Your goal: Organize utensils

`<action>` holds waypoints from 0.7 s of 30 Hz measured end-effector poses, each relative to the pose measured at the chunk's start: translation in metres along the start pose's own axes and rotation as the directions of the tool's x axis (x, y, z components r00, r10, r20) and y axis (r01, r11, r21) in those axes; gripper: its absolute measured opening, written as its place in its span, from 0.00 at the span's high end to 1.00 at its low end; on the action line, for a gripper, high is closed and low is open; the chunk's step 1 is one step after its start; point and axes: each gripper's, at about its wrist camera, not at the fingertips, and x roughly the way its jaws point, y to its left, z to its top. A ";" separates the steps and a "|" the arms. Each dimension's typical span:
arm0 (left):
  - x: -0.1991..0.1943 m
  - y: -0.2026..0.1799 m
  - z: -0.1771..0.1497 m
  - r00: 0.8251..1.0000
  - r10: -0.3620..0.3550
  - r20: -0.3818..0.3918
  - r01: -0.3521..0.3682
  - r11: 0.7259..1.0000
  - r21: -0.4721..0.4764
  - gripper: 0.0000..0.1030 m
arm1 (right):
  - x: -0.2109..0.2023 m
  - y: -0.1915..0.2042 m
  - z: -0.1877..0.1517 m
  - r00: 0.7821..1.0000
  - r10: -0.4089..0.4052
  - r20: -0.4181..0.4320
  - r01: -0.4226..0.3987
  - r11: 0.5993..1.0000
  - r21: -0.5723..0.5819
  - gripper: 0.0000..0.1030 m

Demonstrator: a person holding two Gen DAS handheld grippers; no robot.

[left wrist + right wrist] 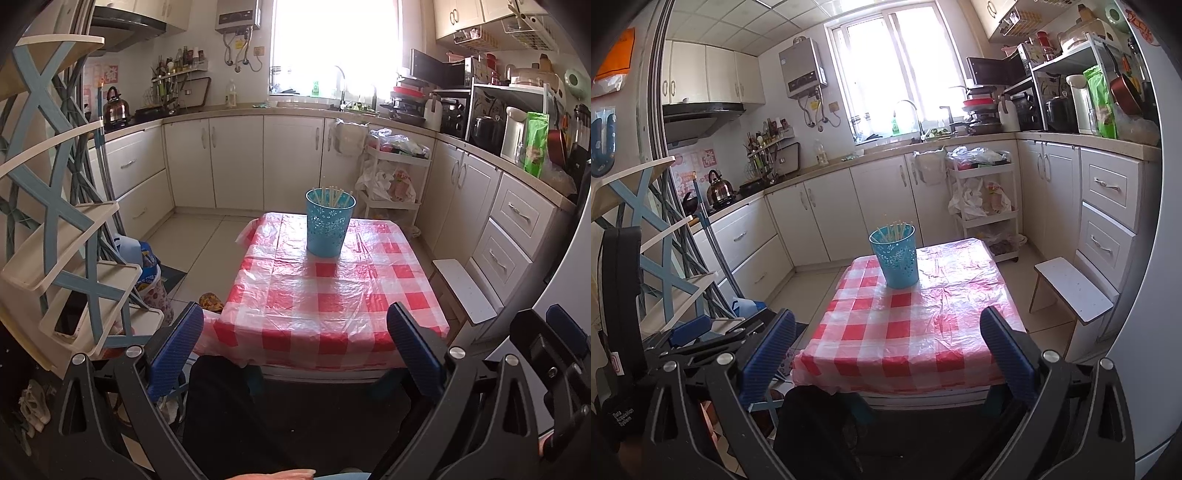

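Observation:
A blue perforated cup (330,226) stands upright on the far part of a table with a red-and-white checked cloth (332,302). Several pale chopsticks (331,195) stand in it. The cup (896,257), chopsticks (895,231) and table (908,343) also show in the right wrist view. My left gripper (295,347) is open and empty, held back before the table's near edge. My right gripper (888,350) is open and empty too, at the same near edge. The right gripper shows at the left wrist view's right edge (554,343).
A blue-and-cream tiered rack (62,229) stands close on the left. A small white stool (1071,288) stands right of the table. A white trolley with bags (982,199) stands behind it. Kitchen cabinets line the back and right walls. Bags lie on the floor at left (147,273).

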 end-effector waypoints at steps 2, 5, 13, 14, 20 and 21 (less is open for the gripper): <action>0.000 0.000 0.000 1.000 0.004 0.001 -0.004 1.000 0.006 0.07 | 0.000 -0.001 -0.001 1.000 0.000 -0.002 0.000 1.000 0.000 0.07; 0.001 0.001 0.000 1.000 0.002 0.000 -0.002 1.000 0.004 0.07 | 0.000 -0.001 -0.001 1.000 0.001 -0.003 -0.001 1.000 0.000 0.07; 0.002 0.003 0.000 1.000 -0.010 -0.007 0.010 1.000 -0.006 0.07 | 0.000 0.000 -0.001 1.000 0.000 -0.002 0.000 1.000 0.001 0.07; 0.002 0.003 0.000 1.000 -0.014 -0.011 0.014 1.000 -0.009 0.07 | 0.000 0.000 -0.001 1.000 0.000 -0.002 0.000 1.000 0.001 0.07; 0.003 0.005 0.000 1.000 -0.014 -0.013 0.013 1.000 -0.013 0.07 | 0.001 0.000 -0.001 1.000 0.001 -0.004 -0.001 1.000 0.002 0.07; 0.004 0.005 0.000 1.000 -0.014 -0.014 0.014 1.000 -0.012 0.07 | 0.001 0.001 -0.002 1.000 0.002 -0.006 -0.002 1.000 0.002 0.07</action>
